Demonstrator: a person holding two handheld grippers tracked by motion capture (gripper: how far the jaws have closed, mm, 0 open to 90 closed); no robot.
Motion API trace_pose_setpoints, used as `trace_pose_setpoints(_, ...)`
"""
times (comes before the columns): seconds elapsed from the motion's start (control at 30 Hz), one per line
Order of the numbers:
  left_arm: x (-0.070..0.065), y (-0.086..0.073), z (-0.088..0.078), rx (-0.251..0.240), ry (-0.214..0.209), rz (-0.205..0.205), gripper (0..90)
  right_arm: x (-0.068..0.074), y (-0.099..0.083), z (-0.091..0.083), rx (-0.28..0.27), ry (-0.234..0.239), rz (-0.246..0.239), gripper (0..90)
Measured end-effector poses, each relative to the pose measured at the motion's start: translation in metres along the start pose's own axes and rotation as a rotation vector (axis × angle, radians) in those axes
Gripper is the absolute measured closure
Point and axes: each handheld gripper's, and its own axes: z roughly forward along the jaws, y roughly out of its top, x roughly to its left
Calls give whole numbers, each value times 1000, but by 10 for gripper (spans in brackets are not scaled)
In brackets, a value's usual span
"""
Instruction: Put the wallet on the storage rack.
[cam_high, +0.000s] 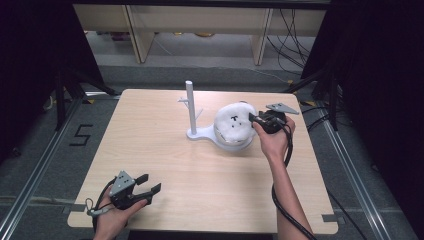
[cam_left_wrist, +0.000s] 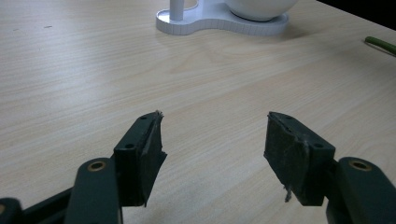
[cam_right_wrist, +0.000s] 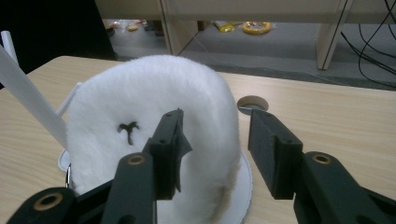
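The table (cam_high: 200, 170) is a light wood-grain top with rounded corners. On its far right-of-centre part stands a white stand (cam_high: 200, 134): a flat base of two joined round pads, with a slim upright post (cam_high: 190, 105) rising from the smaller left pad and short pegs branching from the post.

The white plush item (cam_high: 233, 124) sits on the larger right pad of the stand. It is dome-shaped, covered in short fluffy pile, and bears small dark stitched marks on its upper face. In the right gripper view the pile appears dense and even, with one curled dark mark (cam_right_wrist: 128, 129) on the near side; a slight brownish tint shows at the lower edge nearest the camera.

The right gripper (cam_high: 256, 119) is held at the right side of the plush item, against or just beside its edge. In its own view the jaws stand apart, one in front of the plush flank and the other off to its side above bare table; whether either jaw touches the pile cannot be determined. A round hole (cam_right_wrist: 252, 103) in the tabletop lies just behind the plush item.

The left gripper (cam_high: 148, 183) is held low over the near left corner of the table, well apart from the stand. Its jaws are spread wide with nothing between them but bare tabletop.
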Motion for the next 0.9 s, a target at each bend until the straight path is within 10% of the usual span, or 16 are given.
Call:
trace_pose_setpoints(0.57, -1, 1, 2, -4, -7, -8, 357, -19, -4, -31, 83, -11, 70, 452)
trace_pose_setpoints(0.63, -1, 1, 2, -4, -8, -11, 357, -17, -7, -36, 101, -18, 138, 465)
trace_pose_setpoints(0.67, -1, 1, 2, -4, -8, -13, 357, -24, -9, -37, 86, -10, 82, 472)
trace_pose_setpoints(0.9, 0, 3, -1, -3, 1, 5, 356, -37, -21, -55, 209, -8, 96, 561)
